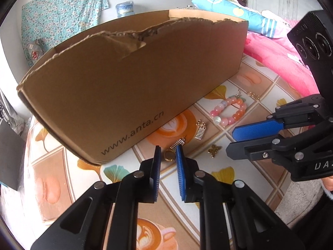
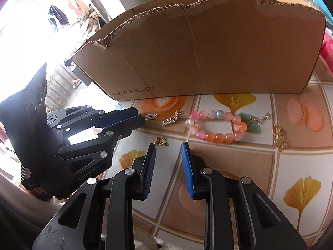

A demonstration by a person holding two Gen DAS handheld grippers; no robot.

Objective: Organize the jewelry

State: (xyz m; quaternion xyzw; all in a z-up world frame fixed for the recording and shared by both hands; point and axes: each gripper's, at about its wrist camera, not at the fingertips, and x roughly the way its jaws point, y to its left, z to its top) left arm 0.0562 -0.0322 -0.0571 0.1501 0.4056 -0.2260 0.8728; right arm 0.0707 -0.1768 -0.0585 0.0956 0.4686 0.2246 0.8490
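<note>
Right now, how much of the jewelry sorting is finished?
Nothing looks done yet. The bead bracelet, butterfly charm and gold clasp lie on the tablecloth in front of the cardboard box, whose inside is hidden. The left gripper, open, frames a gold ring; the right gripper is open and empty.

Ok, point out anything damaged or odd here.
The cardboard box has a ragged, torn top edge on its near wall, with a peeled flap at its left end. Nothing else stands out.

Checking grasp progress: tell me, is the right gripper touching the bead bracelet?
Apart. The right wrist view shows bare tablecloth between the right gripper and the bead bracelet.
</note>
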